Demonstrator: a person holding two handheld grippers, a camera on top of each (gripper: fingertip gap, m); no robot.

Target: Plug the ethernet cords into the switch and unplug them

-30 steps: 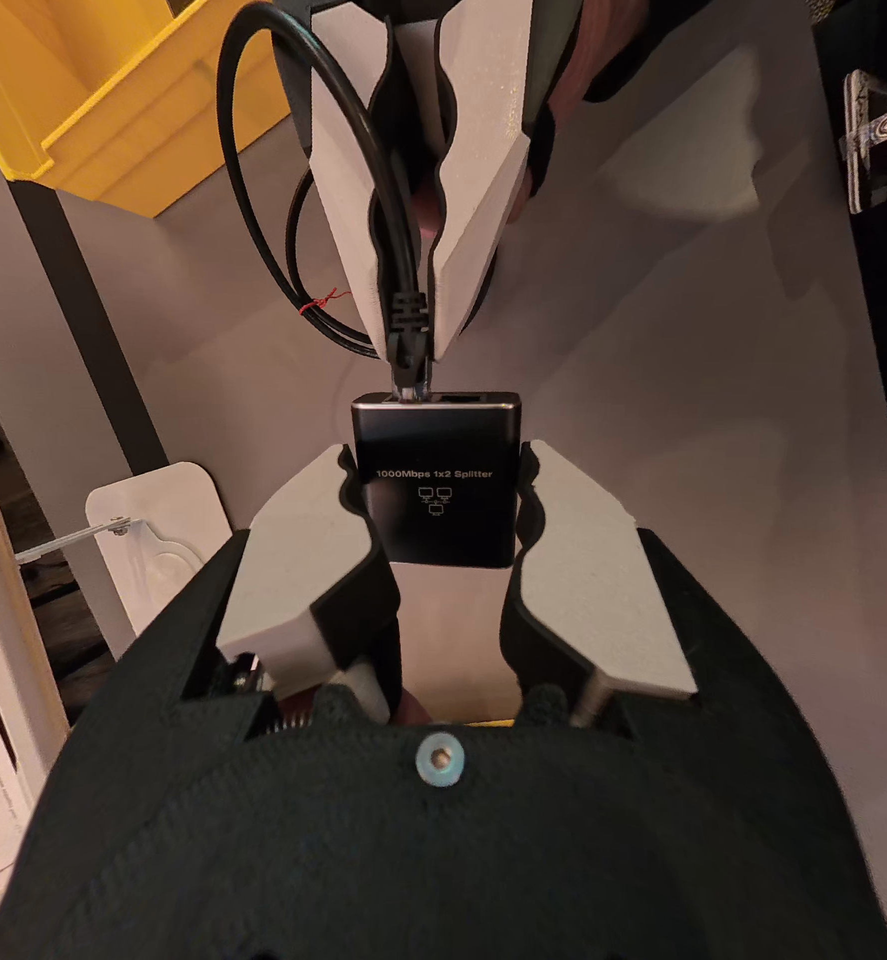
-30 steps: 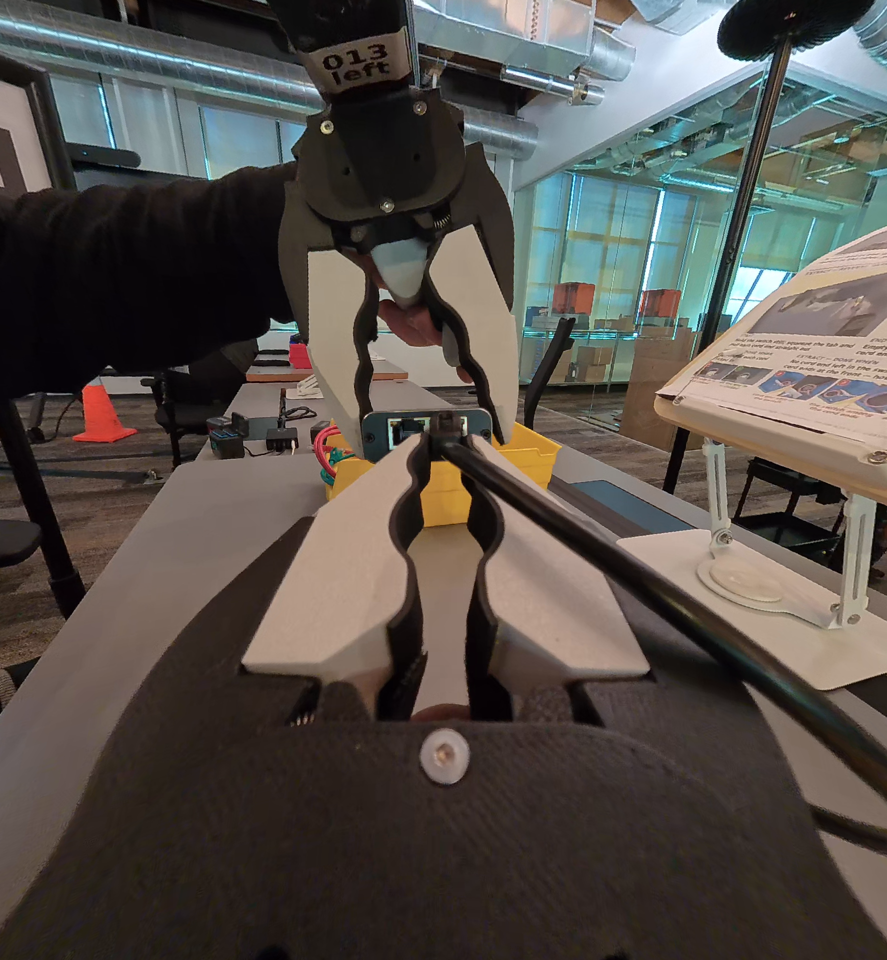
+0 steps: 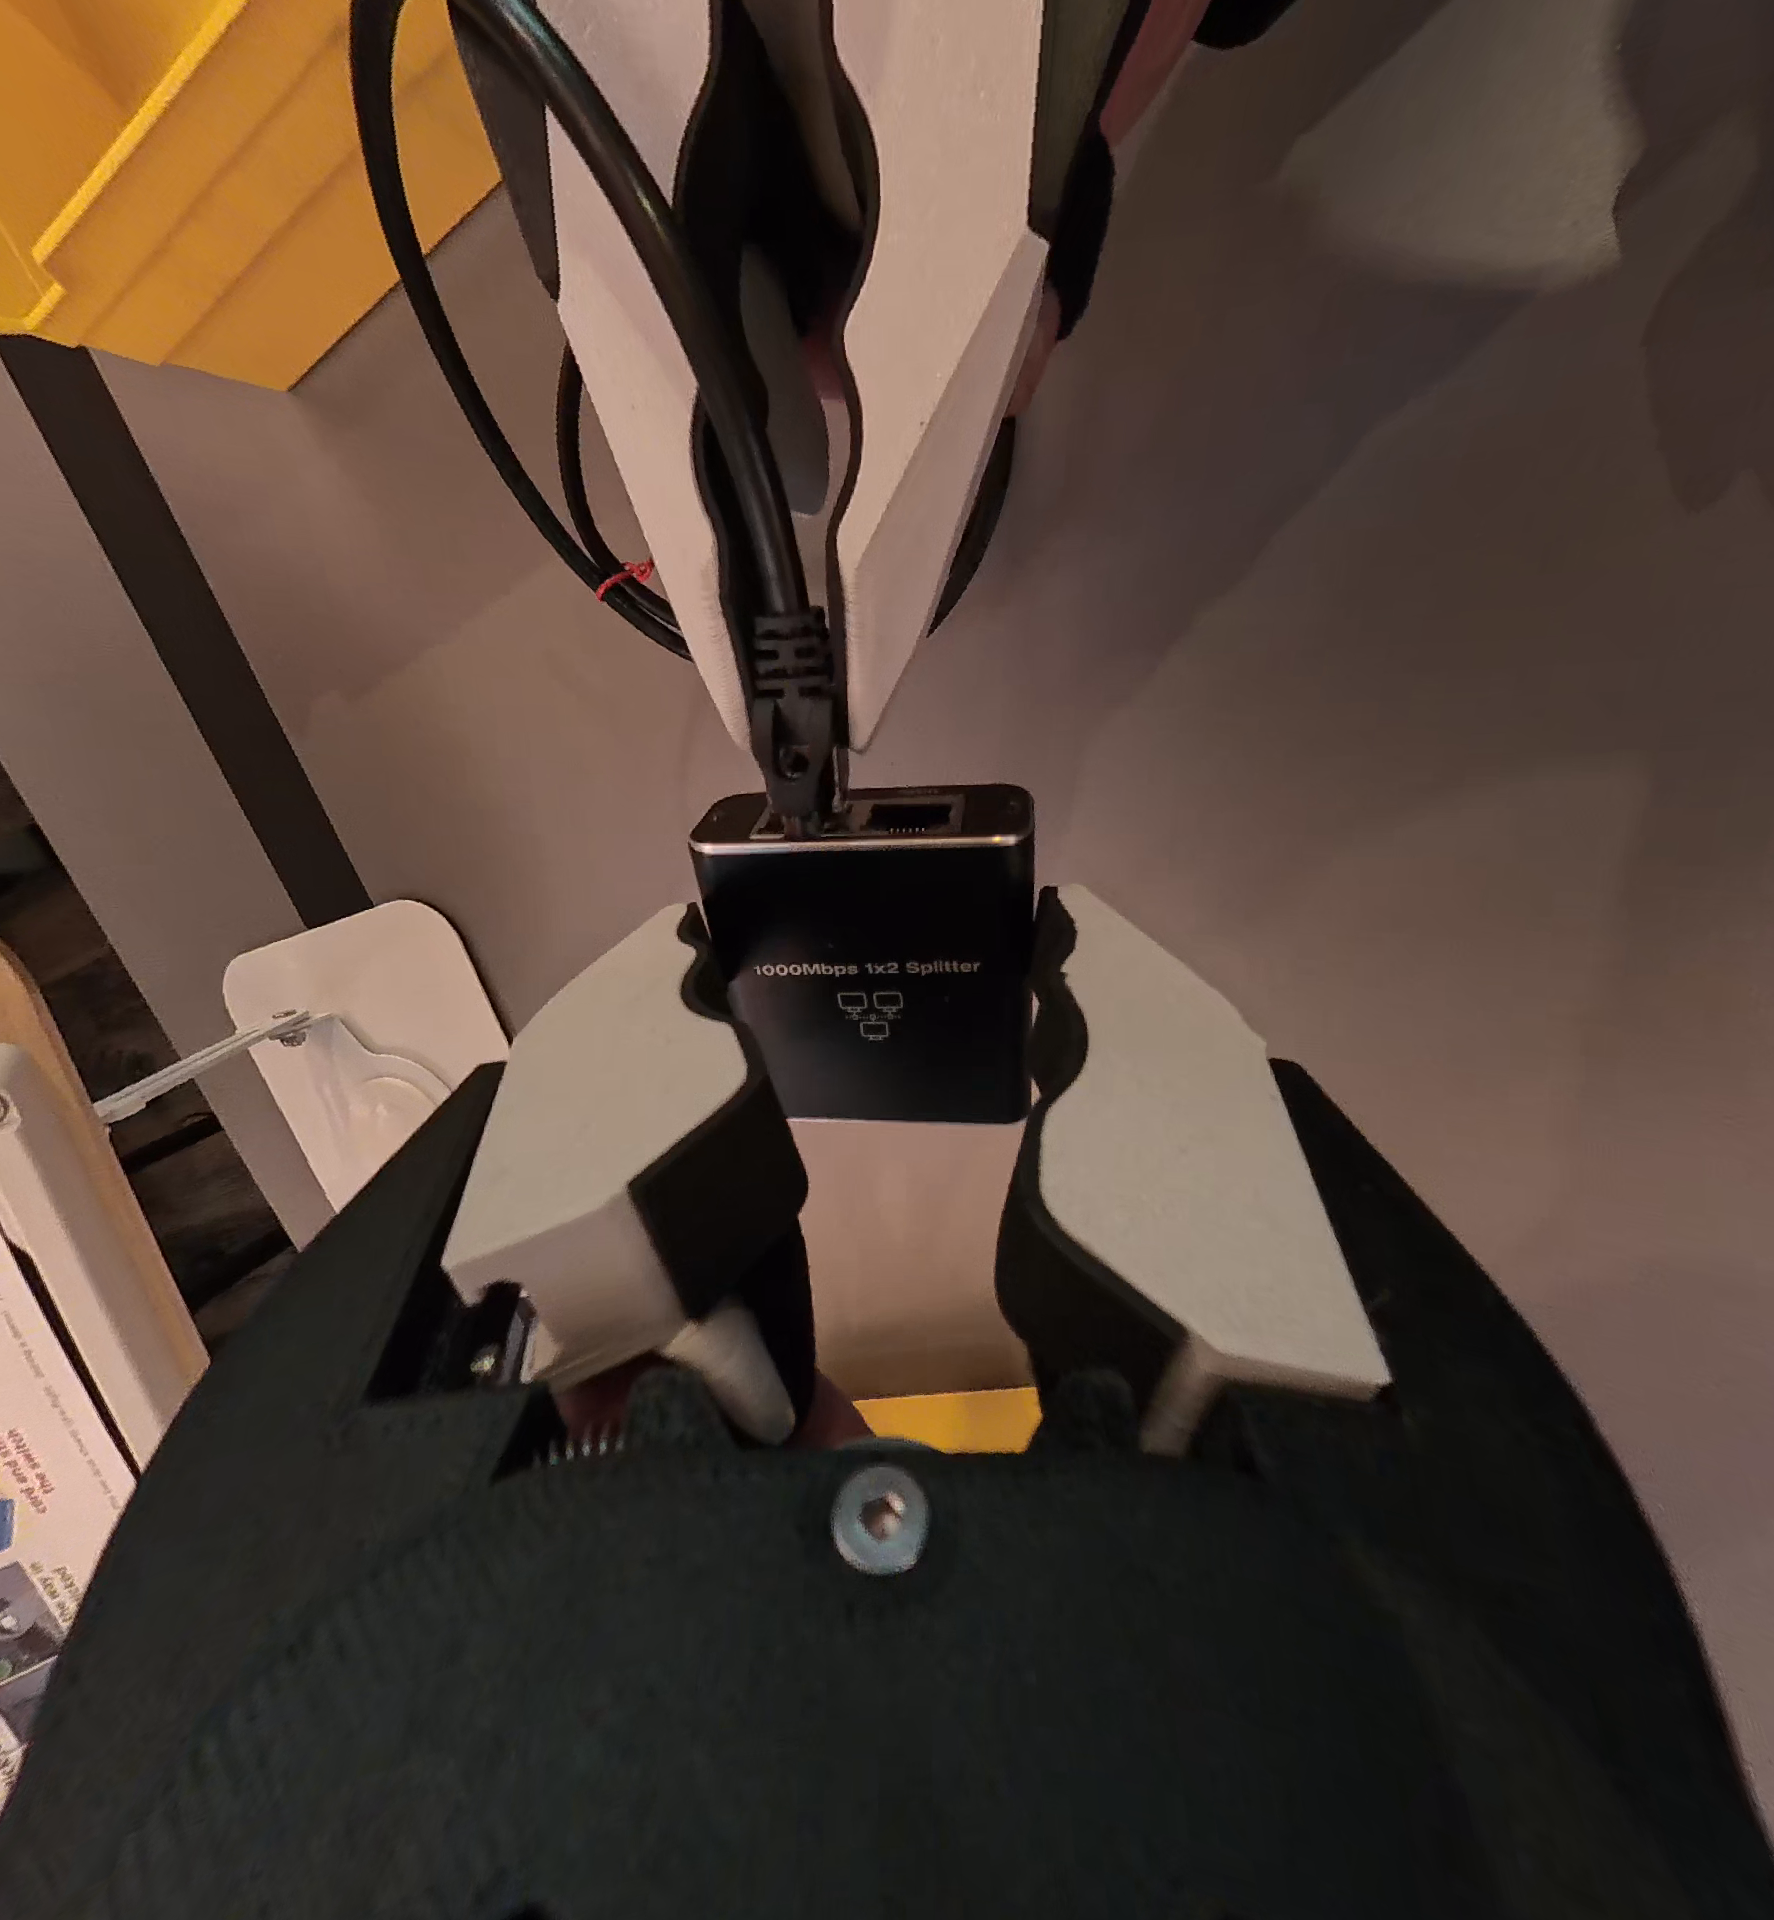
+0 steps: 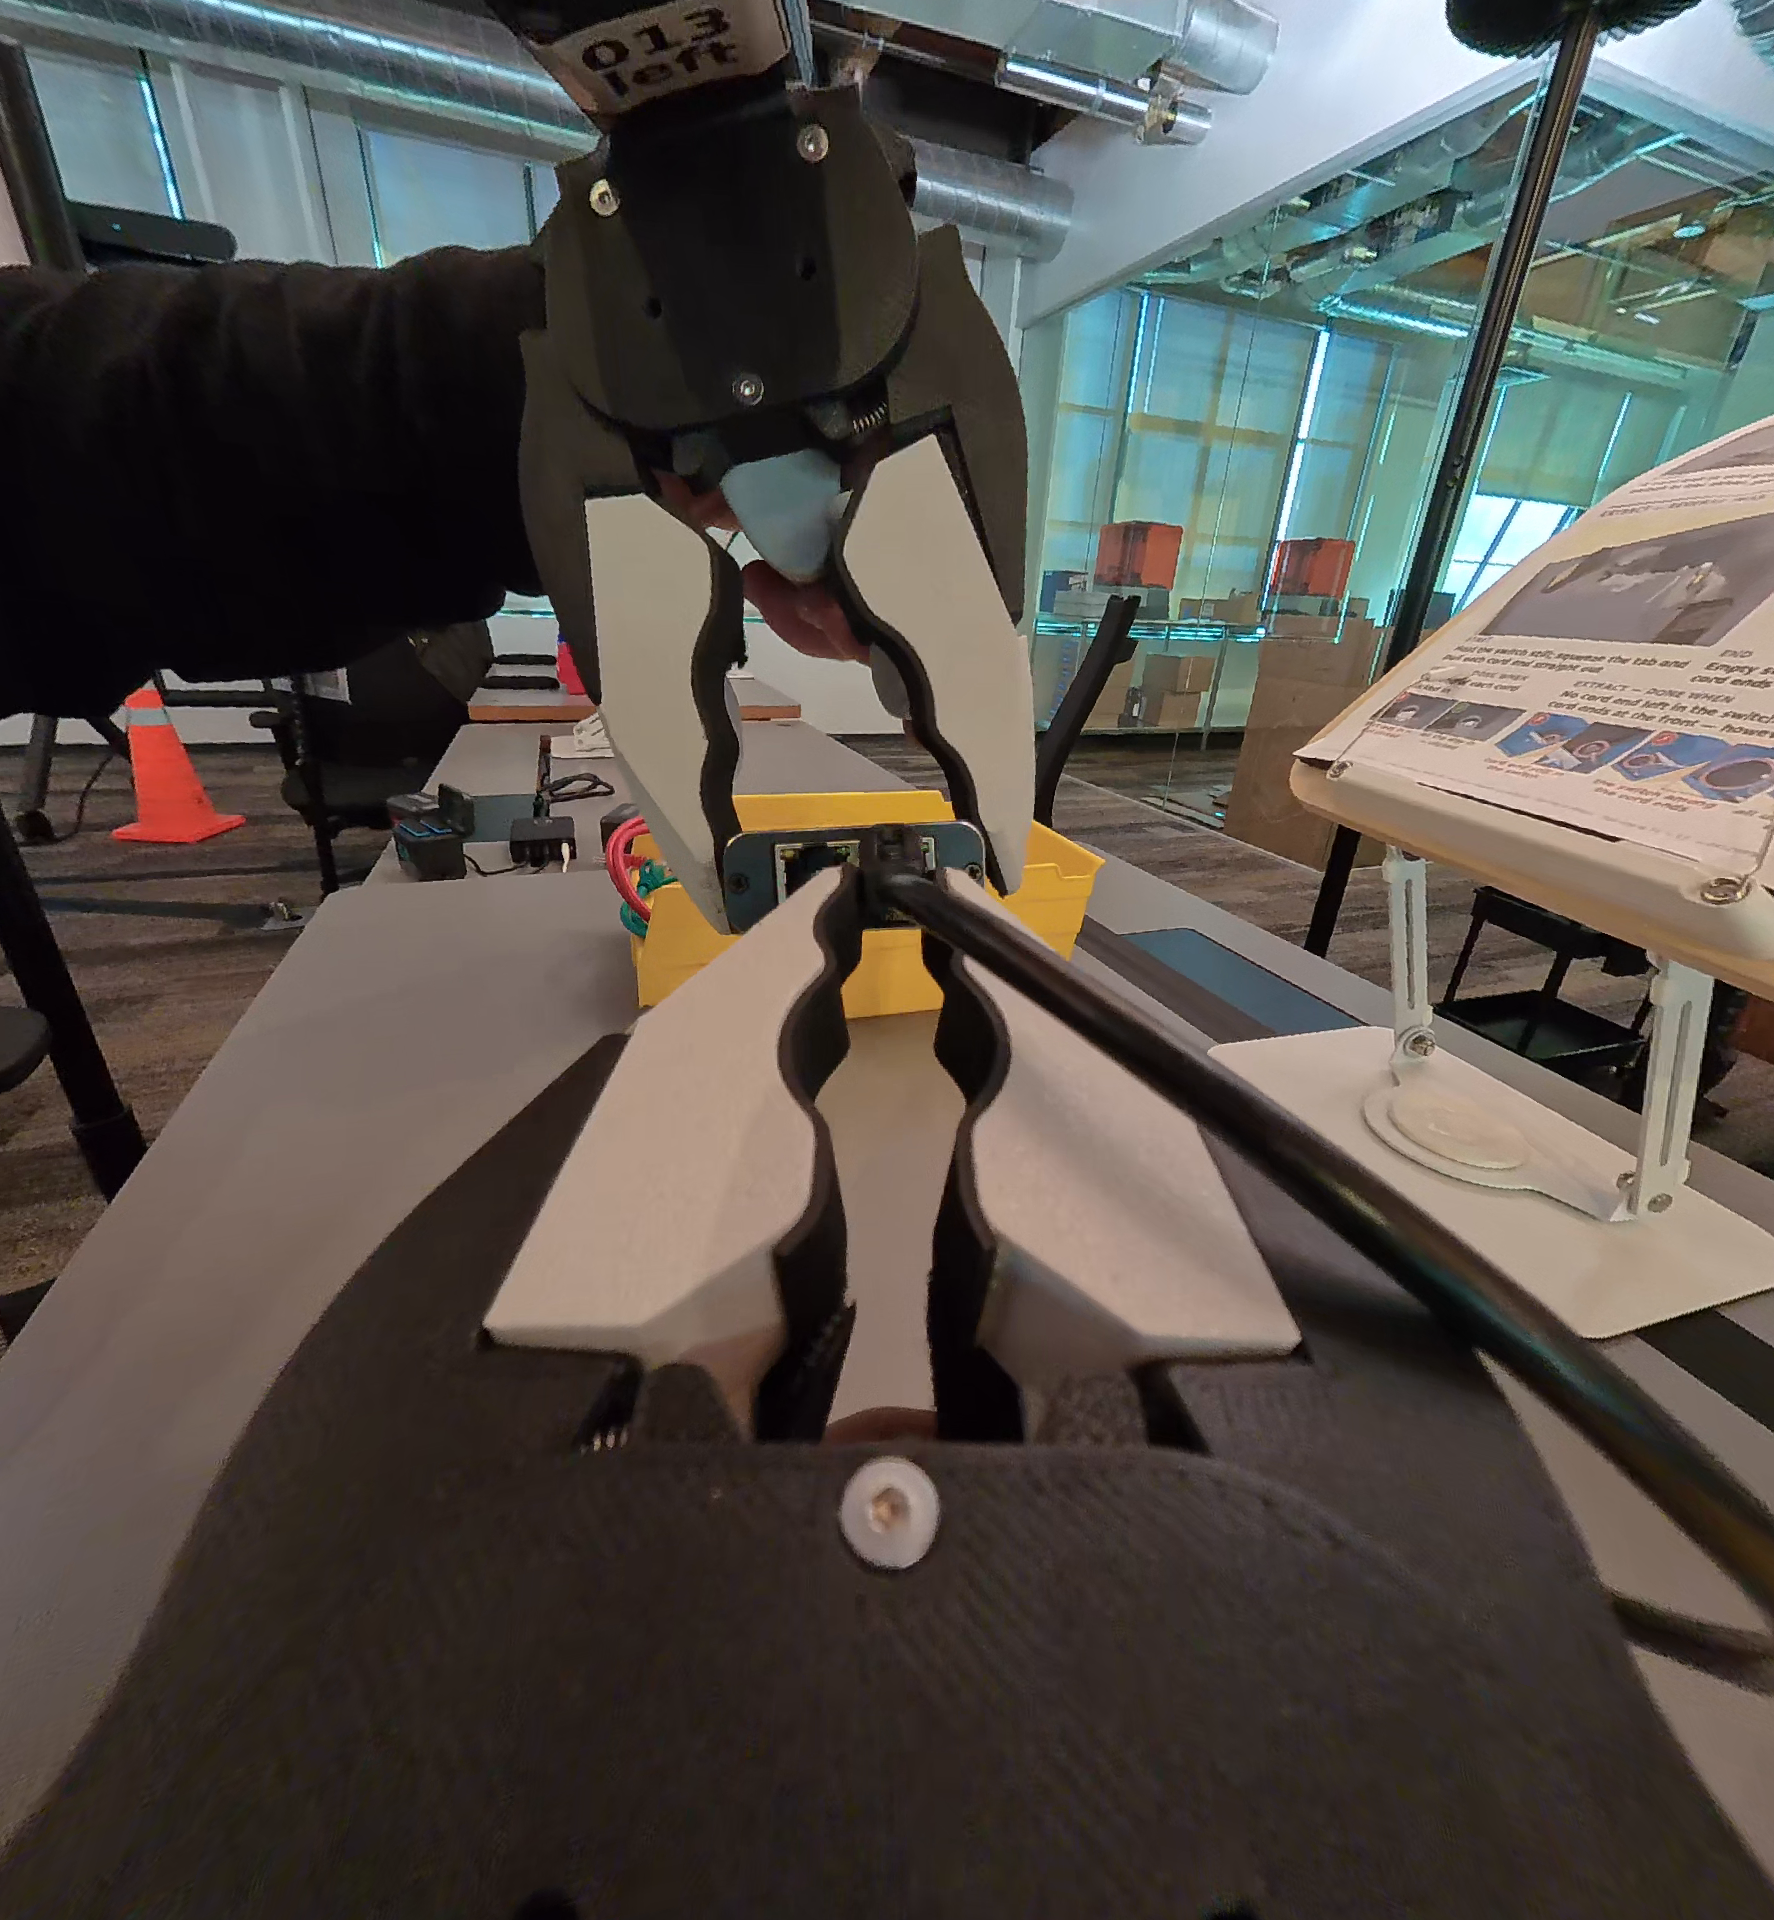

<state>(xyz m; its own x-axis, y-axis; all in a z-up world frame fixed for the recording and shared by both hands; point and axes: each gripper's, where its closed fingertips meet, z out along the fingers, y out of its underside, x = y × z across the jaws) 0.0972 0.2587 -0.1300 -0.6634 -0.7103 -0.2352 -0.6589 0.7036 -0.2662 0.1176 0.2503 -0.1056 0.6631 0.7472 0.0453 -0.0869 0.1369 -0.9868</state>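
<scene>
Switch [image 3: 867,966] between left claw [image 3: 867,925] tips.

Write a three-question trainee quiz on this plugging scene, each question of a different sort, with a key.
1. True or false: the left gripper clamps the black switch by its two sides.
2. Multiple choice: the black ethernet cord's plug, pinched by the right gripper, is at
A. the left port as the left wrist view shows it
B. the right port in that view
C. the yellow bin
3. Fill in: in the left wrist view, the port beside the plug is ____.

Key: 1 true; 2 A; 3 empty.
</scene>
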